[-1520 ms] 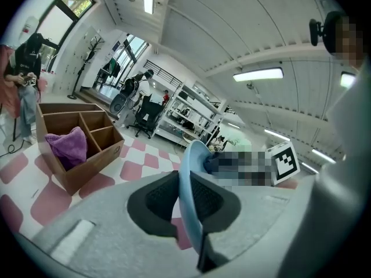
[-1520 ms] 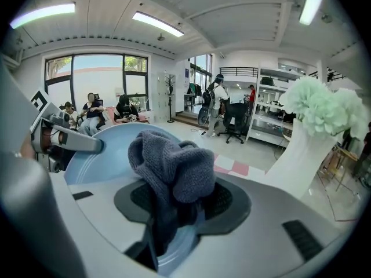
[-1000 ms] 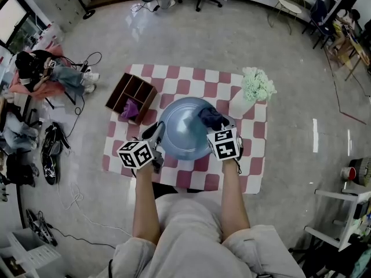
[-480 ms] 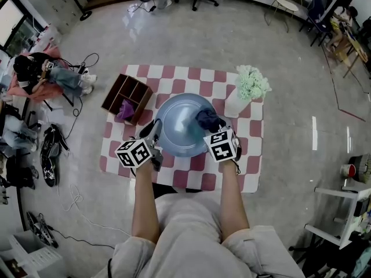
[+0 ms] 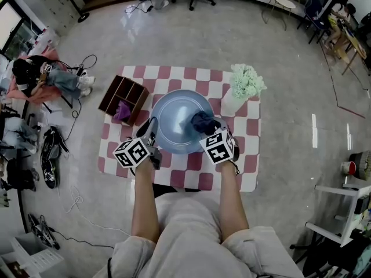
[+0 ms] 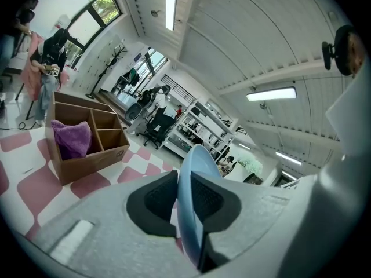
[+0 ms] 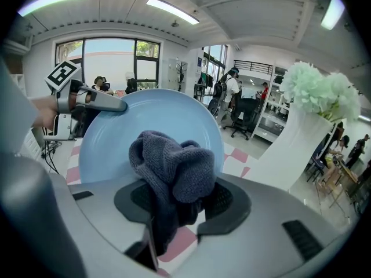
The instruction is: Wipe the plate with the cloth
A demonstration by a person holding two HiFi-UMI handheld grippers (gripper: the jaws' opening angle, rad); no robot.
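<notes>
left gripper view shows the left gripper [image 6: 186, 204] clamped on the rim of the pale blue plate [image 6: 194, 164], which is tilted up off the checkered mat [image 5: 246, 155]. the right gripper [image 7: 179, 204] pinches a bunched dark blue cloth [image 7: 171, 164], held up to the plate's face just ahead of its jaws. a wooden box [image 5: 127, 97] sits off the left gripper's left side. a white vase of flowers [image 5: 239, 91] stands beyond the right gripper.

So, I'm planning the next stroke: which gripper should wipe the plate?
Right. The right gripper is shut on the dark cloth over the blue plate; the left gripper is clamped on its rim, likely needed to steady it.
</notes>
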